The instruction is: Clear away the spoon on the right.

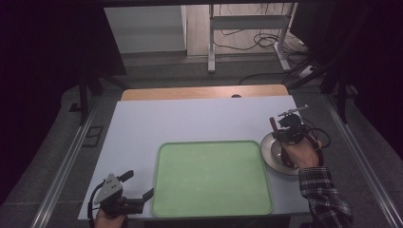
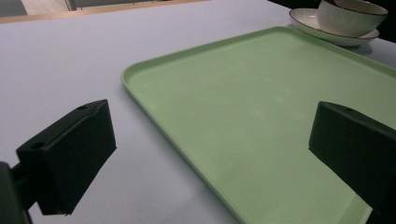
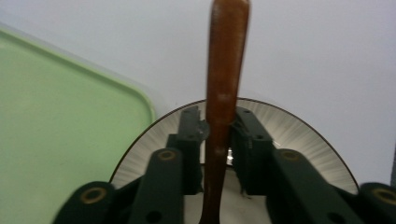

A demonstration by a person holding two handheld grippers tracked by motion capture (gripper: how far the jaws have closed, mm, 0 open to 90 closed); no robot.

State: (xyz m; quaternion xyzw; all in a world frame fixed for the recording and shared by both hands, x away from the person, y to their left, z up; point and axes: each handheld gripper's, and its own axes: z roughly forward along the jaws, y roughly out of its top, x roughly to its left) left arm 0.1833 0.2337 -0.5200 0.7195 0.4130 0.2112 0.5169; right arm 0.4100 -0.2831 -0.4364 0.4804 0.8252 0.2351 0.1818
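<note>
Left gripper (image 1: 138,190): hovering with jaws spread wide, empty, beside the flat green plastic tray (image 1: 212,178).
Right gripper (image 3: 217,135): pinching a brown wooden handle (image 3: 225,79) above the white ribbed plate (image 3: 299,140).
Advice: keeping the handle upright, clearing the bowl (image 2: 350,16).

No readable text, labels or numbers.

The green tray (image 1: 212,179), the white table (image 1: 190,121), the ribbed bowl (image 2: 351,16) and its saucer (image 2: 306,19) carry plain surfaces with no print; the brown wooden handle (image 3: 226,74) and the grey plate on the left gripper (image 1: 135,187) bear no marks, brands or signs that can be made out.
</note>
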